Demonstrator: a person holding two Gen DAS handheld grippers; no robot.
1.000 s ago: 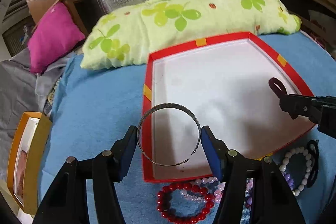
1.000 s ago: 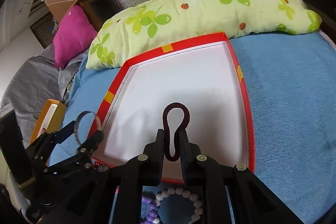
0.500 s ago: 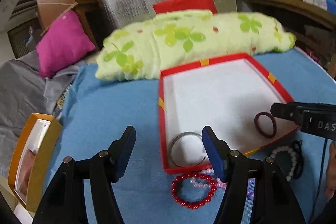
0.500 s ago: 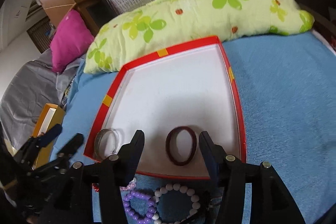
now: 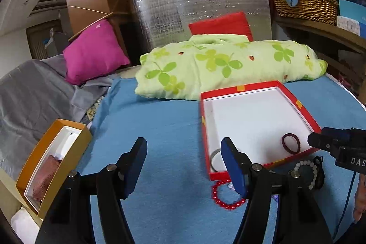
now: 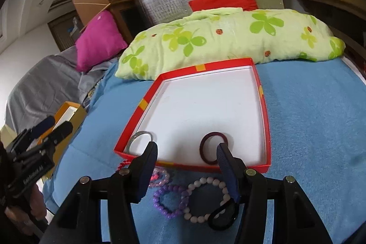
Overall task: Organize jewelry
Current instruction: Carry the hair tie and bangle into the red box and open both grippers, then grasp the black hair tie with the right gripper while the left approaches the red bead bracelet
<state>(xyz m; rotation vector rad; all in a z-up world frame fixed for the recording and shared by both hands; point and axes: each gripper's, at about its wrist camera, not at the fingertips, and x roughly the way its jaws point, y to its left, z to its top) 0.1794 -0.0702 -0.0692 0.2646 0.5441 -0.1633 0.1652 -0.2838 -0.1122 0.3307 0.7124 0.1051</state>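
A red tray (image 6: 263, 106) (image 5: 304, 111) with a white floor lies on the blue cloth. Inside it rest a silver bangle (image 6: 140, 137) (image 5: 213, 158) at the near left corner and a dark maroon hair band (image 6: 213, 146) (image 5: 291, 143) near the front edge. My left gripper (image 5: 184, 166) is open and empty, raised over the cloth left of the tray. My right gripper (image 6: 187, 167) is open and empty above the tray's front edge. Before the tray lie a red bead bracelet (image 5: 225, 197), a purple bead bracelet (image 6: 170, 202), a white bead bracelet (image 6: 205, 198) and a black hair tie (image 6: 223, 218).
A green clover-print pillow (image 5: 228, 65) lies behind the tray, with a pink cushion (image 5: 93, 52) and grey fabric to the left. An orange box (image 5: 50, 164) stands at the cloth's left edge. A wicker basket (image 5: 304, 1) sits on a shelf at the back right.
The left gripper let the silver bangle drop into the tray and pulled back up and left. The right gripper opened, left the maroon hair band in the tray and drew back.
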